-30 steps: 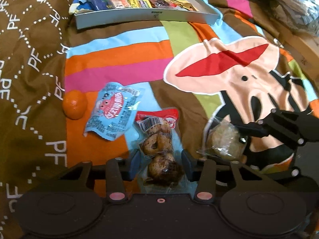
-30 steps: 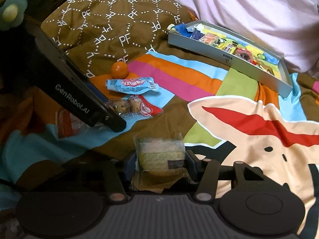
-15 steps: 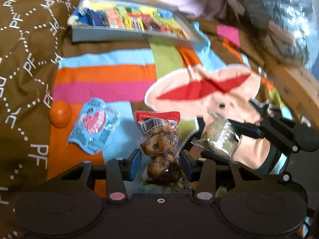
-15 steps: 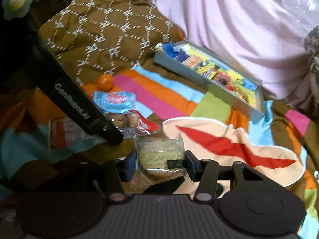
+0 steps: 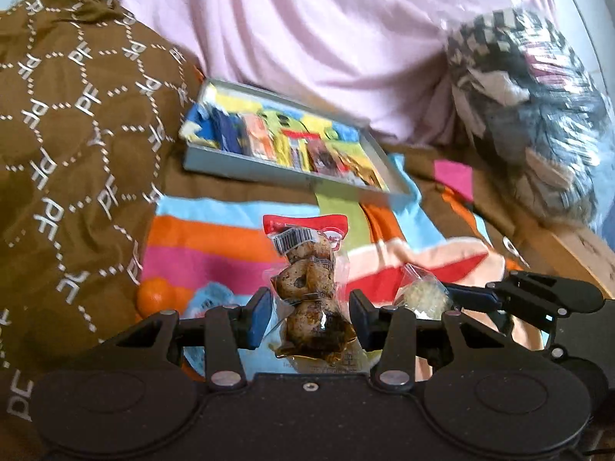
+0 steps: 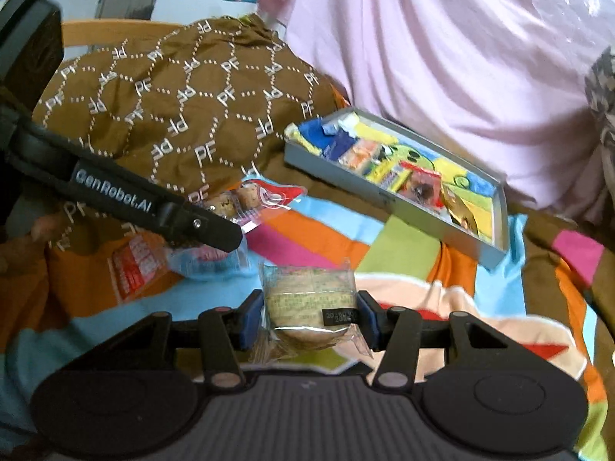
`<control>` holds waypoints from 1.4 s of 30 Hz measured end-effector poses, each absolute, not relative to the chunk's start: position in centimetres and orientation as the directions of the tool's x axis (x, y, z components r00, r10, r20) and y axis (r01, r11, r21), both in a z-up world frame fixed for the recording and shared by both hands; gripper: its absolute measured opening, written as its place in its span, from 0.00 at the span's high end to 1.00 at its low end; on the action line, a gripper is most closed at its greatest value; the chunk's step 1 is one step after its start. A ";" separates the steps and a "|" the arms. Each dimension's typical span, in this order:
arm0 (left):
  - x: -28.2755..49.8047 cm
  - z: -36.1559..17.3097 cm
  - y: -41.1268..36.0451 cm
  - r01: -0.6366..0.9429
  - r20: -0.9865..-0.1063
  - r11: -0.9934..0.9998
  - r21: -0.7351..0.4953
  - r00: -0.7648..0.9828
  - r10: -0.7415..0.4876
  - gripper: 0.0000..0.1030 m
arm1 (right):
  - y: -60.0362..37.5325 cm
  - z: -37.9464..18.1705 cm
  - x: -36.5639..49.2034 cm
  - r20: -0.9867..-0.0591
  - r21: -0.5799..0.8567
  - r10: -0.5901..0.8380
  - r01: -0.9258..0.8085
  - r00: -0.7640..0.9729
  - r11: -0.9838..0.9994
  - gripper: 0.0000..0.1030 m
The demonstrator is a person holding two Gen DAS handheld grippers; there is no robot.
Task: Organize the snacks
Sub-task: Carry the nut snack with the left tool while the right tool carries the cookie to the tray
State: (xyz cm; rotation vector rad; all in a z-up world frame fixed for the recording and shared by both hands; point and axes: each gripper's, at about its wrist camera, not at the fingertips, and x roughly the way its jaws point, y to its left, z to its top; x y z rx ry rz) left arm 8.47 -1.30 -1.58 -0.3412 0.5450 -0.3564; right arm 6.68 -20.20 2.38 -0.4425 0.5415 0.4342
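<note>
Snacks are both off the blanket (image 5: 215, 226) now: a second ago the egg pack (image 5: 307, 280) and the cake (image 6: 307, 299) were still lying on it, now they ride up in the air and the view has tipped toward the tray (image 5: 269, 167). Left gripper (image 5: 311, 317) is closed on the egg pack, right gripper (image 6: 307, 317) clamped on the cake. Tray sits well ahead, already holding packets. So the pickup looks done, I reckon carrying to the tray comes next. Orange (image 5: 153, 296) and blue pouch (image 5: 209, 299) wait behind.
</note>
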 end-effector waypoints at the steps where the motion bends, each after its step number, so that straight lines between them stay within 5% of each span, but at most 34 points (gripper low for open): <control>1: 8.7 -1.4 -1.2 0.228 -0.435 0.881 -0.414 0.801 -0.412 0.55 | -20.3 2.6 7.0 -0.576 -0.259 0.287 -0.504 0.765 0.824 0.46; 17: 19.5 1.9 -2.4 0.099 -0.380 0.943 -0.317 0.898 -0.222 0.55 | -25.8 5.5 16.1 -0.604 -0.185 0.280 -0.473 0.746 0.861 0.46; 31: 31.5 3.2 -1.5 -0.009 -0.388 0.956 -0.292 0.915 -0.110 0.54 | -25.7 5.4 26.3 -0.403 -0.067 0.258 -0.309 0.878 0.949 0.46; 42: 35.8 1.6 -1.6 -0.061 -0.434 0.973 -0.224 0.900 -0.043 0.54 | -22.6 2.7 31.7 -0.457 -0.069 0.153 -0.207 0.876 0.976 0.46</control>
